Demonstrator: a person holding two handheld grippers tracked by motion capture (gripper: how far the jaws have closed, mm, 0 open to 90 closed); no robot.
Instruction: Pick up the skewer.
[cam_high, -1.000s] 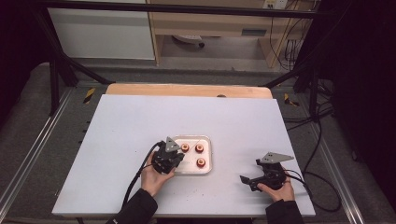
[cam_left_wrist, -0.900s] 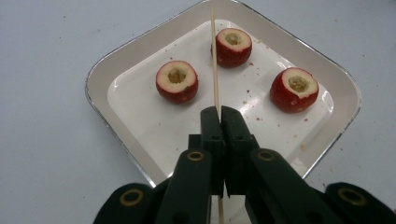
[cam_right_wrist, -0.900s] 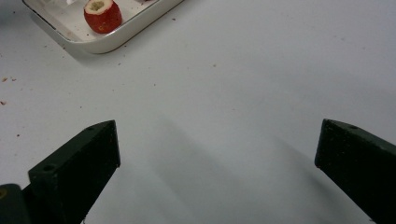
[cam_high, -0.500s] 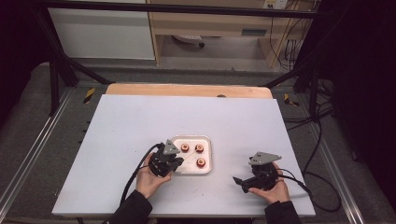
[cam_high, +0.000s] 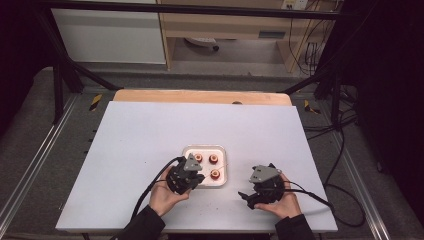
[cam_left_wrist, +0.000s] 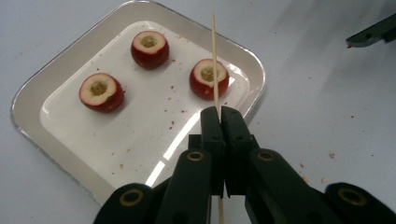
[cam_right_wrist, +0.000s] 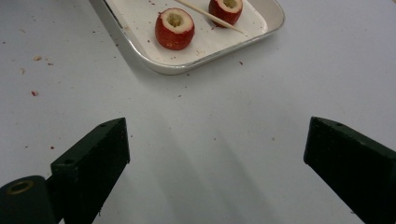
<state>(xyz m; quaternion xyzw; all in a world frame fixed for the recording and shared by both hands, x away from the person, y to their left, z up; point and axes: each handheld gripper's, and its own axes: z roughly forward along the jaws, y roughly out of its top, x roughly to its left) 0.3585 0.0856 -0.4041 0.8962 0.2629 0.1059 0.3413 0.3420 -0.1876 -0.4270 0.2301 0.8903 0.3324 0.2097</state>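
White and faintly glossy, the tray (cam_left_wrist: 37, 135) lies ahead of the left gripper (cam_left_wrist: 218, 112) and mostly to the left of its jaws, its near rim running under them. Three red fruit pieces with hollowed pale tops stand apart from one another on it: one (cam_left_wrist: 101, 92) far left of the jaws, one (cam_left_wrist: 150, 48) farther off, and one (cam_left_wrist: 208, 79) just beyond the jaw tips. The jaws are pressed together on a thin wooden skewer (cam_left_wrist: 214, 51), which rises straight out between them and crosses in front of that nearest piece; whether it touches the piece I cannot tell. Red crumbs speckle the tray floor and the pale tabletop (cam_left_wrist: 327, 93) to the right of the jaws. At the far upper right a dark jaw tip of the other gripper juts in.

In the right gripper view the jaws of the right gripper (cam_right_wrist: 215, 154) are spread wide with nothing but bare tabletop between them; they have just been closing a little. The tray's corner lies well ahead and left of centre, with two of the pieces and the skewer slanting over it.

From the high view, the left hand (cam_high: 167, 192) cups its gripper from below at the tray's near left corner, pointing toward the tray. The right hand (cam_high: 282, 202) holds its gripper well apart to the right of the tray, low over the tabletop and turned left. Both sleeves enter from the near edge.
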